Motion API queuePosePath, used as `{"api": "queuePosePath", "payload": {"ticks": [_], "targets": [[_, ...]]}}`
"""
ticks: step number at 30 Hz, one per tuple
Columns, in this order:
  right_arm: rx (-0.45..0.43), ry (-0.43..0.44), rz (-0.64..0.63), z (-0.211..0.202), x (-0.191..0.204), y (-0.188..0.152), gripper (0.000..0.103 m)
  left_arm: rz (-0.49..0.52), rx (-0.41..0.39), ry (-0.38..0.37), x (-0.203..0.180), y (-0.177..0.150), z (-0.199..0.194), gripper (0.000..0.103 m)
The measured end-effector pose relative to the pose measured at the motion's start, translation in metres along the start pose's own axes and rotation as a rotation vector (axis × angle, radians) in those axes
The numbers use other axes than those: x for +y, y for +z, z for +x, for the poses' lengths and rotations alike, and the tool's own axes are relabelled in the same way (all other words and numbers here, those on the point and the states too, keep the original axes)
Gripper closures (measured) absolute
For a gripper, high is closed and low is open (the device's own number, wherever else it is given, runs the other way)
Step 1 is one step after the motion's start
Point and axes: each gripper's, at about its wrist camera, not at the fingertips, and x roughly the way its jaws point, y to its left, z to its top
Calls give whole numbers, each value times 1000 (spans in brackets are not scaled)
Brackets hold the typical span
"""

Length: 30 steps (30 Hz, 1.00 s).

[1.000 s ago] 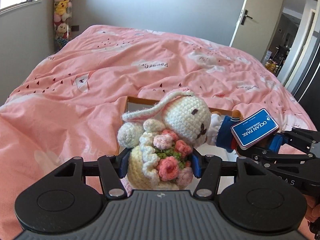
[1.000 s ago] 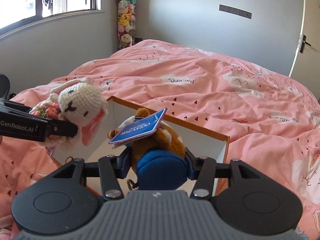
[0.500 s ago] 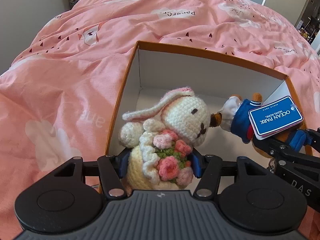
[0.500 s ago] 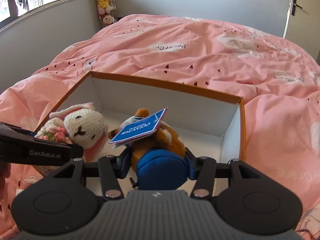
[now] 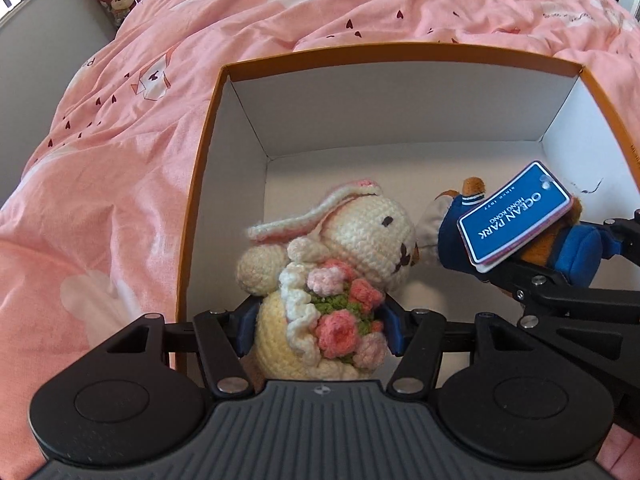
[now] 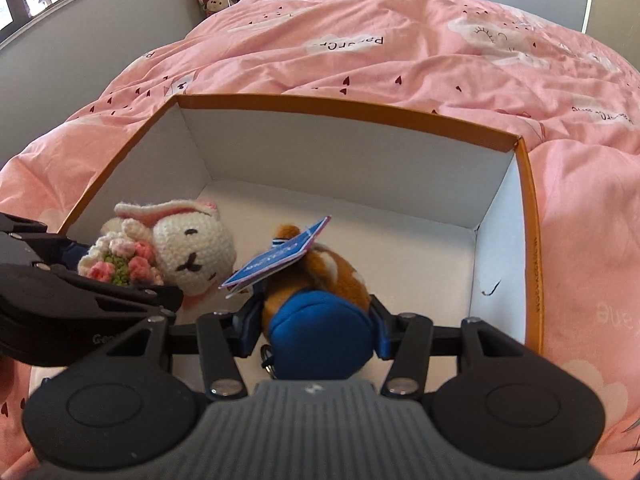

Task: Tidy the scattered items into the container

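Apparently crocheted cream bunny (image 5: 344, 264), gripped.

Bright daylight; soft shadows; sharp focus; fisheye-bent edges.

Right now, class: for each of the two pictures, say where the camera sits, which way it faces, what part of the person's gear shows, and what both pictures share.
Left wrist: sits on the left gripper, facing forward and down into the box; its fingers clamp the crochet bunny, and the right gripper enters from the right.
Right wrist: sits on the right gripper, facing forward and down into the box; its fingers clamp the brown plush toy, and the left gripper enters from the left.
Shared: box, both toys, blue tag, pink bedcover.
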Motion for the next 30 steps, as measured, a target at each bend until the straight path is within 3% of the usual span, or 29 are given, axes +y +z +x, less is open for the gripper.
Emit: {"api": "queuePosePath", "payload": {"ticks": [8,23,30], "targets": [[60,47,-7,6,-4,-5,46,58,11,34,-8,-4,3,31],[119,122,2,4,-11,-3,43,4,-27,-103,15,-6,-13,28],[139,130,-14,5,-11,-1,42,-17,-63,-90,23,-6,-22,28]]}}
